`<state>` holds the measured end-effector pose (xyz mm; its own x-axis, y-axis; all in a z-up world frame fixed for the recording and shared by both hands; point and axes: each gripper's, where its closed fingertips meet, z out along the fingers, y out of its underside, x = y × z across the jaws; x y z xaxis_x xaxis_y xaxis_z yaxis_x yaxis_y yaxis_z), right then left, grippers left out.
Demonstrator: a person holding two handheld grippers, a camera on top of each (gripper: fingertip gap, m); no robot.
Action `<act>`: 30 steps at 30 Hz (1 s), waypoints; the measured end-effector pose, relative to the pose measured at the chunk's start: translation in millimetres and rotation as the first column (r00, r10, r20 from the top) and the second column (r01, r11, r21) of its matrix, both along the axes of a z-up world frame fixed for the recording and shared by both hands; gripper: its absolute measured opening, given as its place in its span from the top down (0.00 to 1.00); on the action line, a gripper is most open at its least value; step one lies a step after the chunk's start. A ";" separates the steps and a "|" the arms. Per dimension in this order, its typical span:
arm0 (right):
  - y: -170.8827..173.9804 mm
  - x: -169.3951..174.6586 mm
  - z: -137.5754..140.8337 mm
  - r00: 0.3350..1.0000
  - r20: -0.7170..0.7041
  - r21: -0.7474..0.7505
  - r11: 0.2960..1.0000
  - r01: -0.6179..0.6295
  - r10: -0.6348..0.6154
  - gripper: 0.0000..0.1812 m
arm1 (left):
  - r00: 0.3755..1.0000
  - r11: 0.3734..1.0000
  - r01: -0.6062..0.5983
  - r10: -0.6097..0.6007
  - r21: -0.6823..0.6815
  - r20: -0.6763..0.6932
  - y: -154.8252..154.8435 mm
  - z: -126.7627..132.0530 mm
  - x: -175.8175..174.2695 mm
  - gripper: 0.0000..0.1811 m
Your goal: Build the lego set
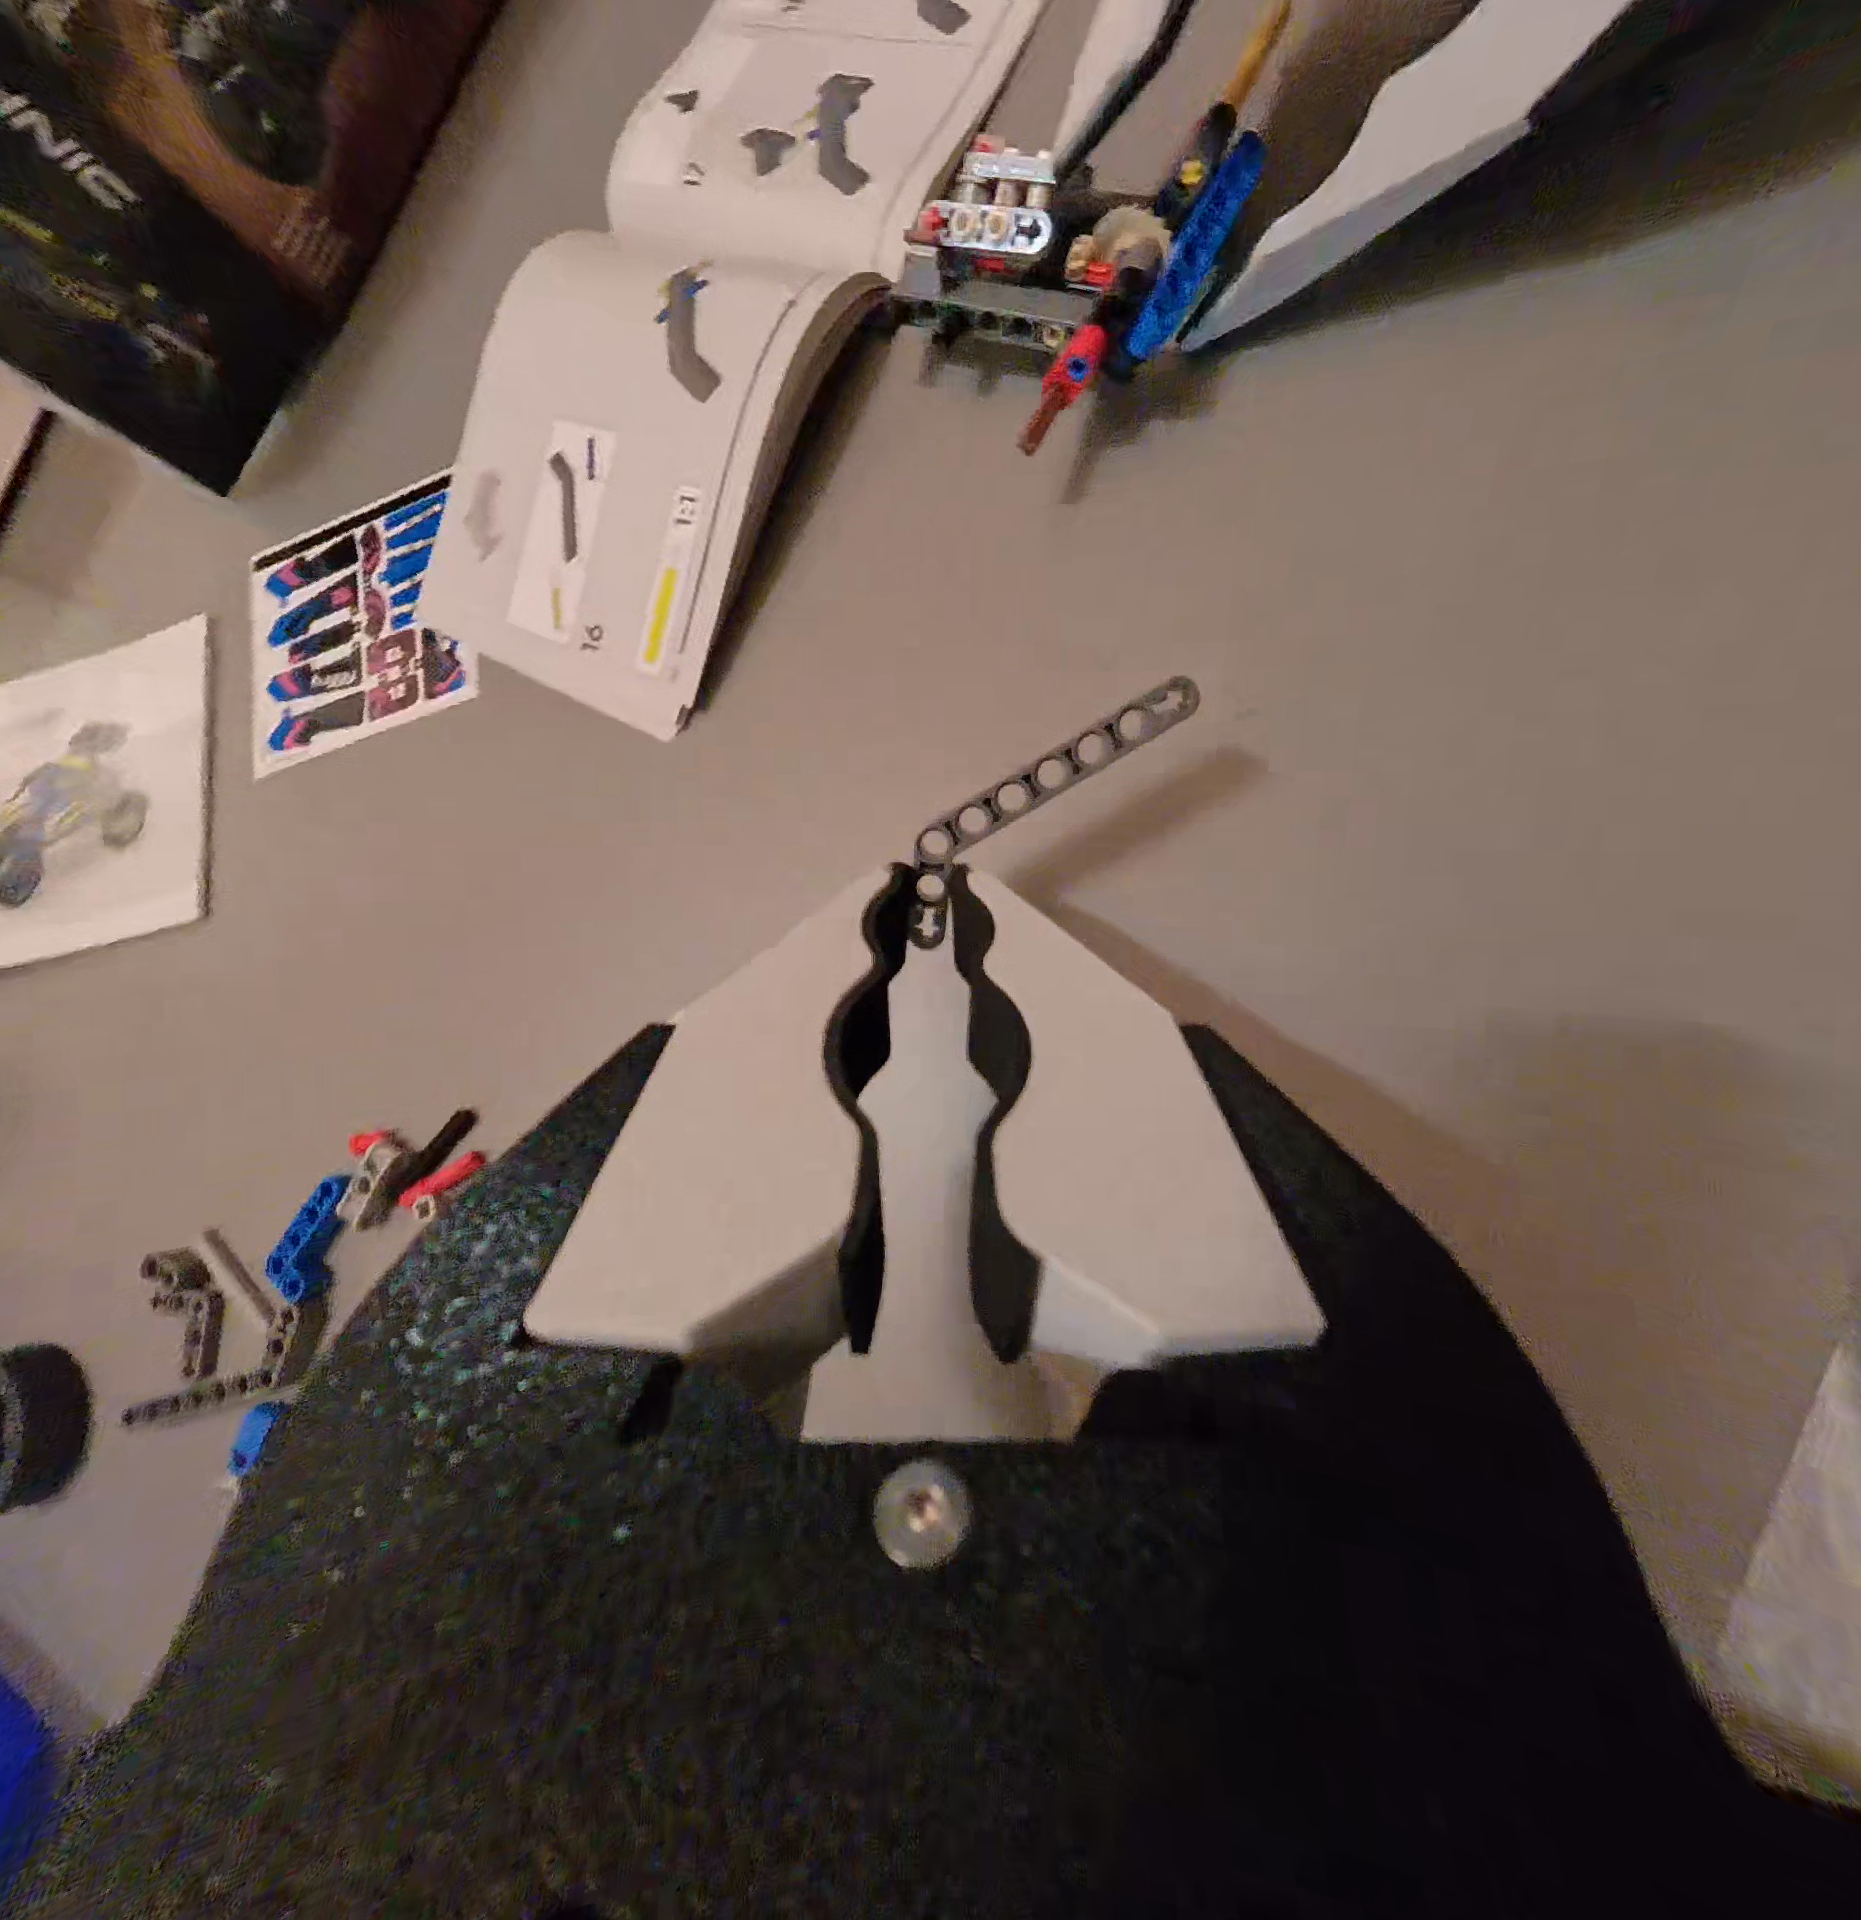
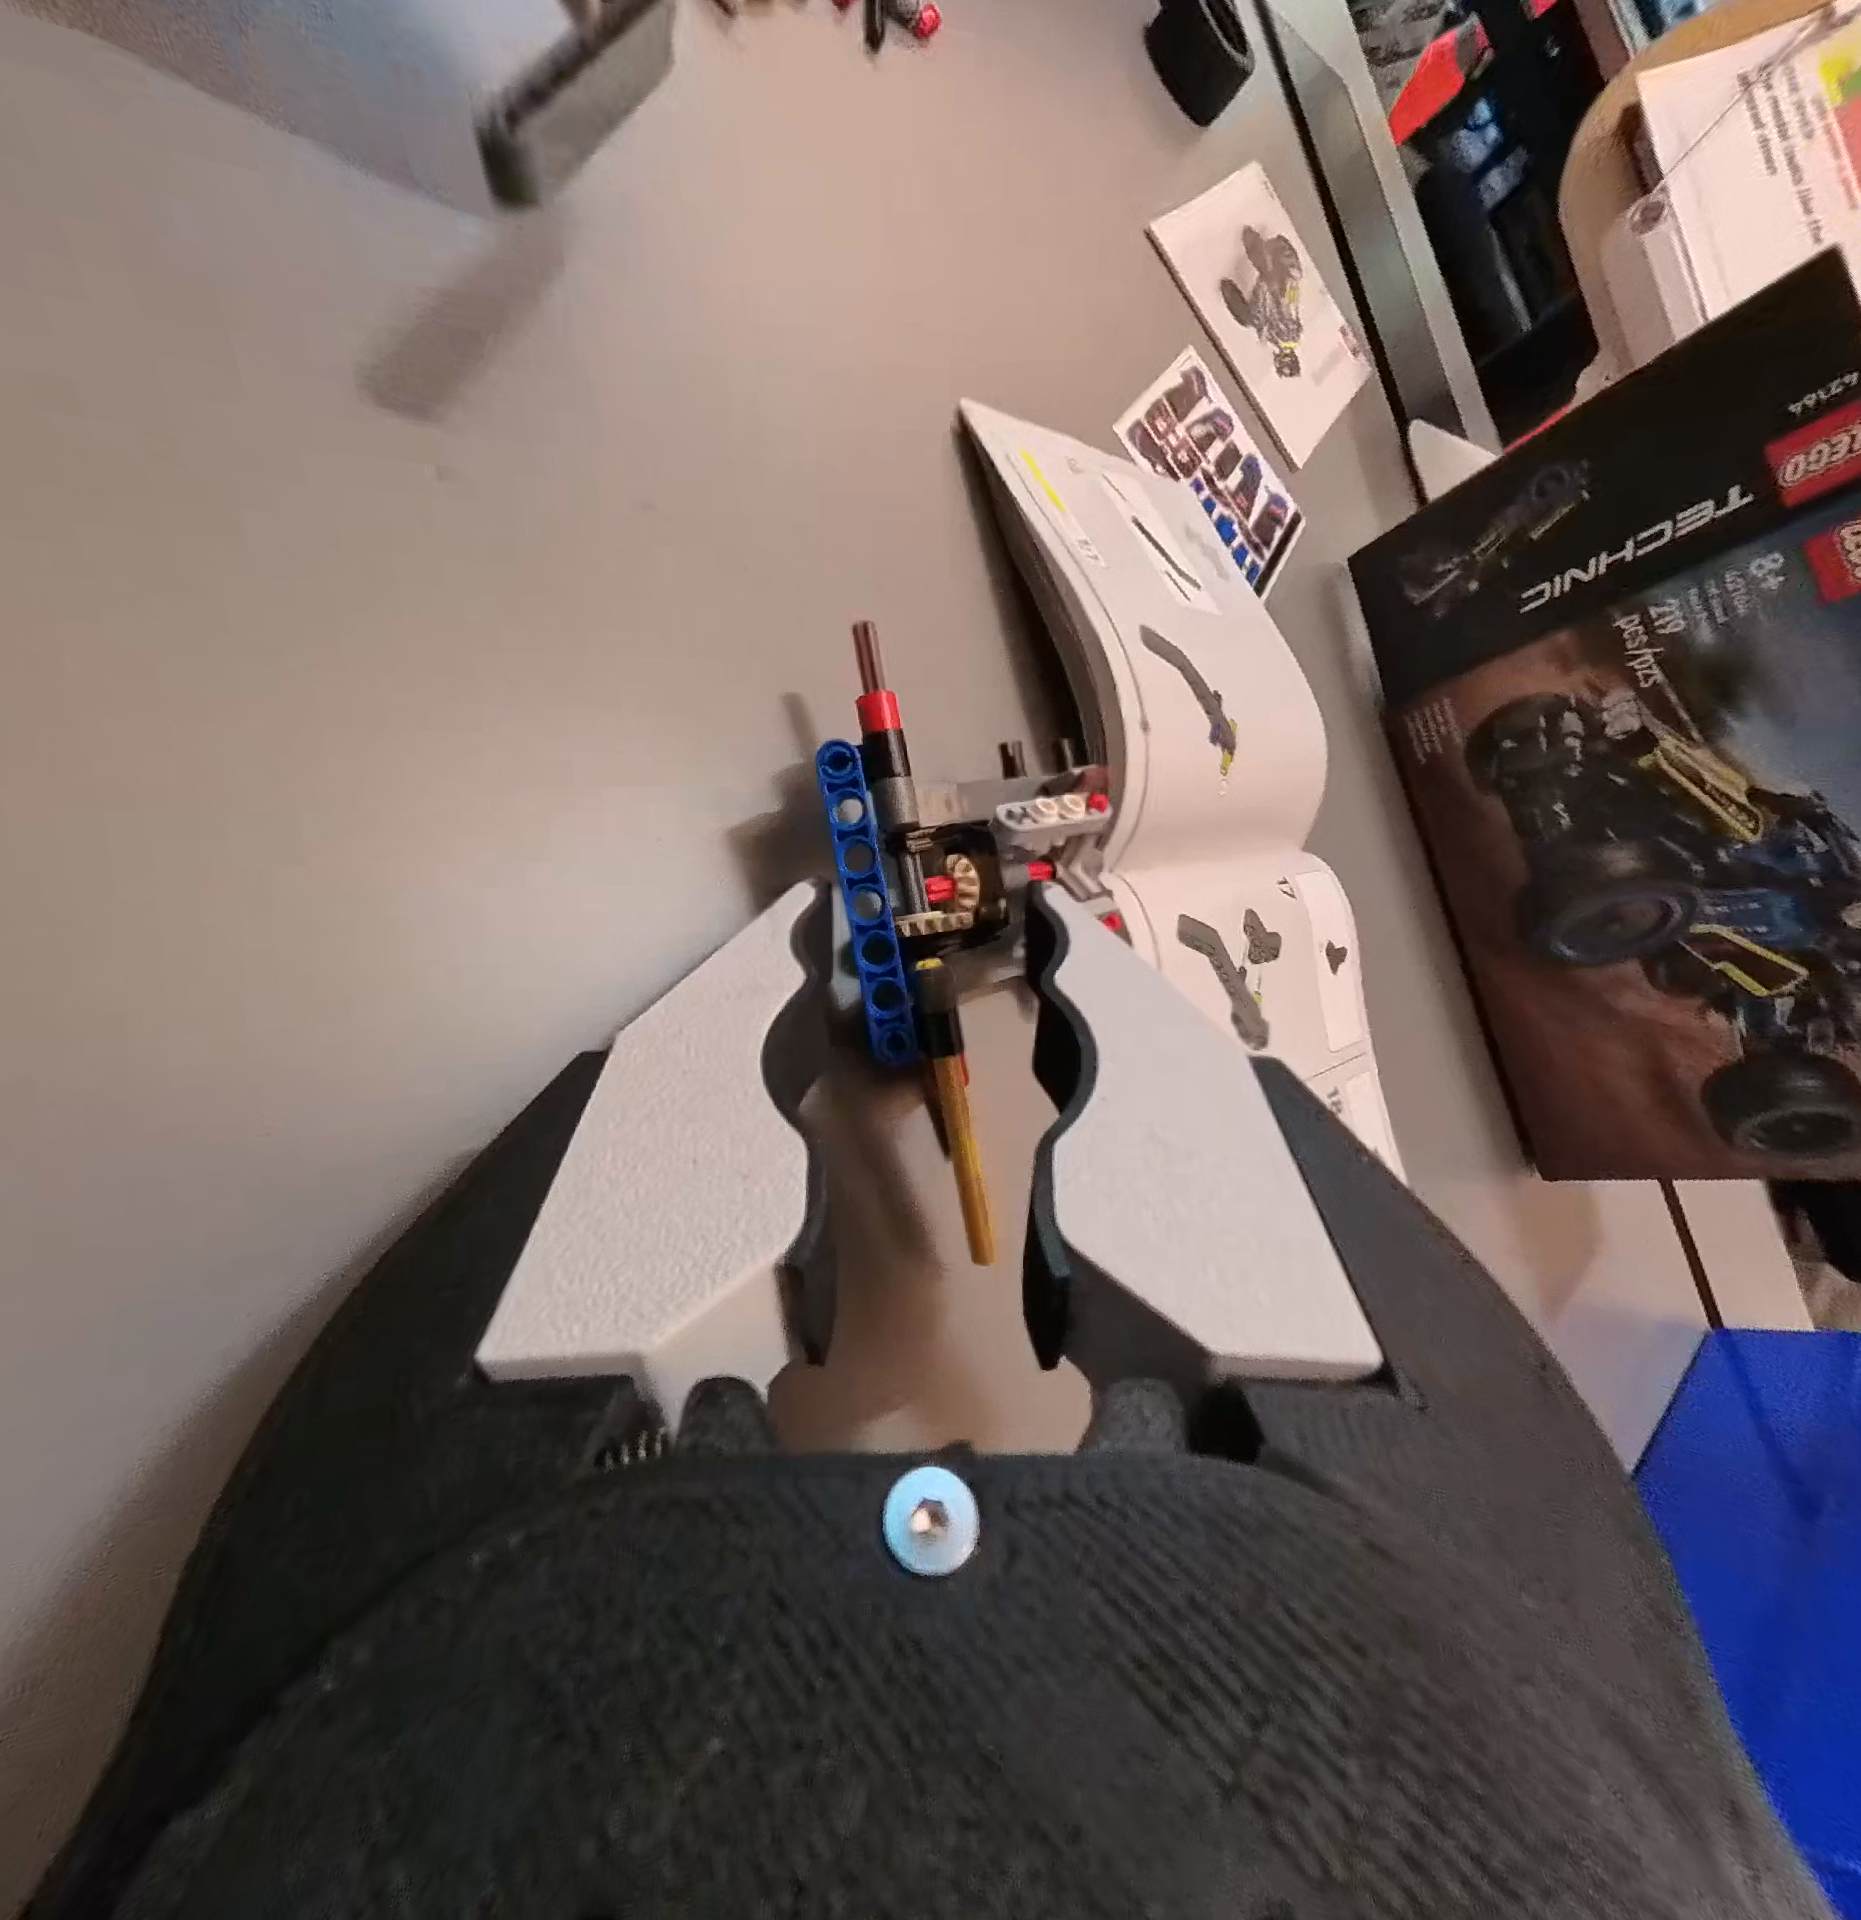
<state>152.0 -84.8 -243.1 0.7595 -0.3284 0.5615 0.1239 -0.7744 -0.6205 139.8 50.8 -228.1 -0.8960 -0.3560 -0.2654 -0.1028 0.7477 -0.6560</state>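
My left gripper [image 1: 931, 896] is shut on the short end of a dark grey bent beam [image 1: 1061, 774]; its long holed arm sticks out up and to the right, above the table. The partly built assembly [image 1: 1061, 260] stands against the open instruction book [image 1: 697, 312]. It has a blue beam, grey frame, tan gears, red pins and a yellow axle. In the right wrist view my right gripper [image 2: 931, 920] is closed on this assembly [image 2: 936, 883], one finger against the blue beam, the other against the grey frame. The right gripper's white fingers [image 1: 1373, 177] show beside it in the left wrist view.
Loose blue, grey, black and red parts [image 1: 313, 1247] and a black tyre [image 1: 22, 1423] lie at the left. A sticker sheet [image 1: 360, 623], a leaflet [image 1: 74, 790] and the set's box [image 2: 1653, 779] lie around the book. A blue bin [image 2: 1778, 1558] stands at the lower right.
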 end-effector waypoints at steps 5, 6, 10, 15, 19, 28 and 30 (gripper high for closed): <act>-4.5 -21.7 17.0 0.996 -0.059 0.021 0.998 -0.067 0.068 0.75 | 0.994 0.986 0.110 -0.112 0.126 0.006 0.8 1.0 2.3 0.97; -3.9 -30.6 20.0 0.992 -0.084 0.028 0.996 -0.089 0.091 0.75 | 0.995 0.987 0.101 -0.102 0.126 0.000 2.7 2.6 3.2 0.97; 25.1 -58.9 24.4 0.971 -0.166 0.136 0.979 -0.152 0.174 0.83 | 0.999 0.998 -0.019 0.021 0.061 -0.042 -5.5 -2.3 1.5 0.97; 50.7 -53.8 8.3 0.971 -0.211 0.164 0.984 -0.076 0.110 0.81 | 0.997 0.996 -0.069 0.067 0.054 0.030 -29.5 -22.9 -4.3 0.97; 56.1 -46.0 9.7 0.969 -0.226 0.221 0.974 -0.046 0.097 0.86 | 0.993 0.993 -0.116 0.116 0.002 -0.008 -41.3 -25.2 -6.4 0.97; 55.2 -37.9 -7.1 0.975 -0.214 0.126 0.991 -0.032 0.059 0.97 | 0.987 0.994 -0.107 0.102 -0.031 -0.122 -41.3 -28.2 -12.3 0.97; 55.5 -38.2 -7.5 0.972 -0.226 0.130 0.991 -0.036 0.065 0.97 | 0.987 0.995 -0.090 0.085 -0.035 -0.139 -39.3 -28.2 -15.2 0.97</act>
<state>113.8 -29.3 -250.6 0.8806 -0.3424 0.3275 0.0039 -0.6858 -0.7277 124.6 11.5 -256.3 -0.8877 -0.4429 -0.1259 -0.2577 0.7044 -0.6613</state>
